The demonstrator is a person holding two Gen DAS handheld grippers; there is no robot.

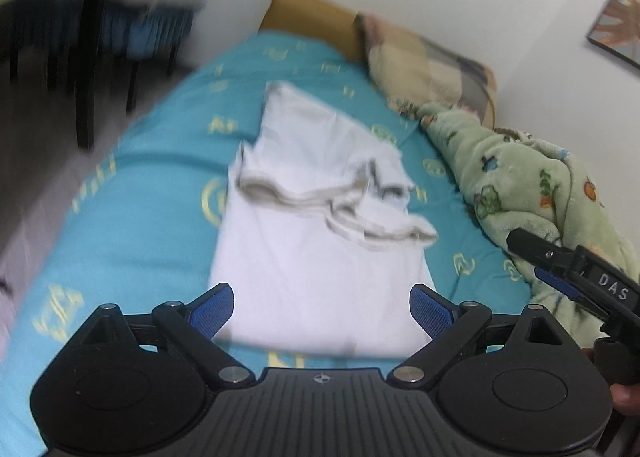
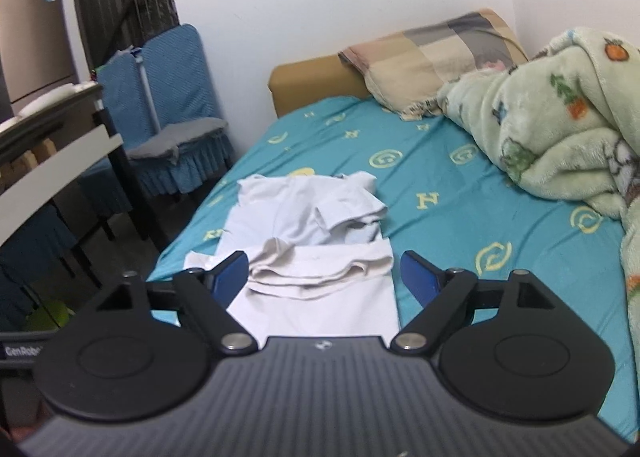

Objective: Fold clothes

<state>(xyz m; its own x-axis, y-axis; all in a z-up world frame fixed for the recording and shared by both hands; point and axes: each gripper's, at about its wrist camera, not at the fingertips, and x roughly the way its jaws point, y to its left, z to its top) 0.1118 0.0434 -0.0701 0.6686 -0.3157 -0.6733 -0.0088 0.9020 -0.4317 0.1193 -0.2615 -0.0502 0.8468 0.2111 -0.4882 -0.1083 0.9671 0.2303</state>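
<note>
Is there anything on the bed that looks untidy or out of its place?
The white shirt is only partly folded: its upper part is bunched and creased on the flat lower part. The green blanket lies crumpled beside the pillow. Both grippers, left and right, are open and hold nothing.

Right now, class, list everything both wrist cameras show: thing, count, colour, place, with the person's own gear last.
white garment: one, white, partly folded, on the bedsheet near its left edge.
bedsheet: one, teal with yellow motifs, covering the bed.
pillow: one, beige and grey check, at the head of the bed.
fleece blanket: one, pale green with prints, bunched on the right.
headboard: one, tan, against the wall.
chair: one, blue cover, left of the bed.
wall picture: one, multicoloured, on the wall, seen at the frame's right edge.
left gripper: jaws open, above the garment's near edge.
right gripper: jaws open, over the garment.
</note>
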